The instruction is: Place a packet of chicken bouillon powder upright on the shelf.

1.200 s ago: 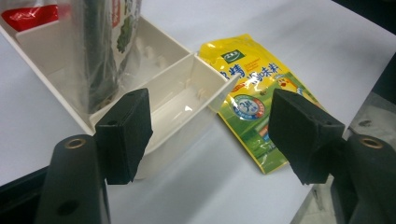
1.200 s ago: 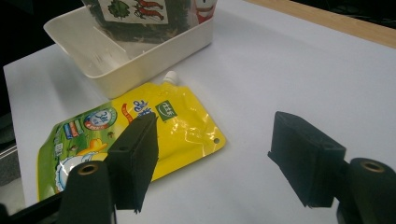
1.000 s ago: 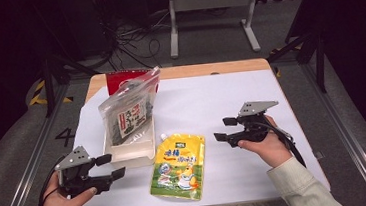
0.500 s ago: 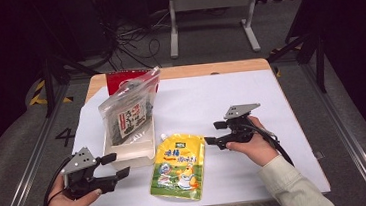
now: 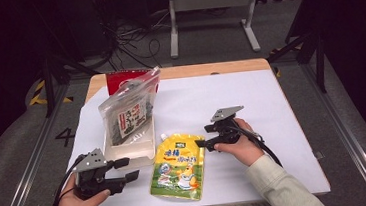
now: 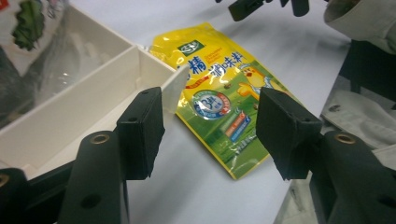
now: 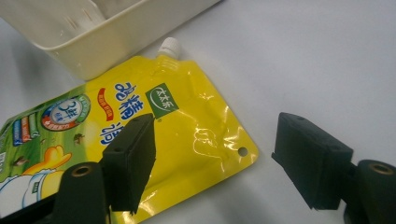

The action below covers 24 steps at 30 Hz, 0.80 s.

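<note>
The white-covered surface [image 5: 251, 97] spans the middle of the high view. Left of centre stands a cream tray [image 5: 130, 150] holding a clear seaweed bag [image 5: 129, 112]. Just right of it, low centre, the yellow spouted pouch [image 5: 179, 166] lies flat. The right tongs [image 5: 205, 136], spread and empty, hover at the pouch's upper right corner. The left tongs [image 5: 126, 169], at lower left, have just been closing, nothing between them.
</note>
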Tool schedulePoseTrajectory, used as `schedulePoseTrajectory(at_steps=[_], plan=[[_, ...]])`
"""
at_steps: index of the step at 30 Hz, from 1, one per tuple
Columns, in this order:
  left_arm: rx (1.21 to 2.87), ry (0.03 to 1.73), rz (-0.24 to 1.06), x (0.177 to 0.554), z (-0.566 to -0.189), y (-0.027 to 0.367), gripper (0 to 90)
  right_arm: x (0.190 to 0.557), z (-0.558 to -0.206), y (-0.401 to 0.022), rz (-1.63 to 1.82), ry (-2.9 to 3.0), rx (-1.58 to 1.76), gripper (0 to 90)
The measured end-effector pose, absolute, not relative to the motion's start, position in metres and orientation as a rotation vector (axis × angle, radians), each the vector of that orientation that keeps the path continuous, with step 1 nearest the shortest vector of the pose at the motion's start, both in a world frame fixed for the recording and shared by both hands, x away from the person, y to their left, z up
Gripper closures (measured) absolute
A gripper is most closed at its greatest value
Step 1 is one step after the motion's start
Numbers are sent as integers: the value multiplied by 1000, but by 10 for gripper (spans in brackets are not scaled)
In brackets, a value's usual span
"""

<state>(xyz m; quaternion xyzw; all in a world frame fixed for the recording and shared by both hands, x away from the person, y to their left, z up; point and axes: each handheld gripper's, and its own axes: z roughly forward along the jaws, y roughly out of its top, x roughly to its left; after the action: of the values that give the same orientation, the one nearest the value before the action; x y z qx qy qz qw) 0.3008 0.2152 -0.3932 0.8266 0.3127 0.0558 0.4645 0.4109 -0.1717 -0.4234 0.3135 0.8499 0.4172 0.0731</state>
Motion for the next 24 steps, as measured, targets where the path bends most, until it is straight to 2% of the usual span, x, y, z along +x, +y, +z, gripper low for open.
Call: schedulePoseTrajectory(at_steps=[15,19,24], plan=[[2060,767,139,305,-397,210,385,418,-446,-150,1168,2597,1030,201],[2062,766,129,304,-398,208,395,418,-453,-143,1113,2624,1018,152],[2064,765,133,304,-398,208,397,414,-454,-138,1066,2618,983,150]])
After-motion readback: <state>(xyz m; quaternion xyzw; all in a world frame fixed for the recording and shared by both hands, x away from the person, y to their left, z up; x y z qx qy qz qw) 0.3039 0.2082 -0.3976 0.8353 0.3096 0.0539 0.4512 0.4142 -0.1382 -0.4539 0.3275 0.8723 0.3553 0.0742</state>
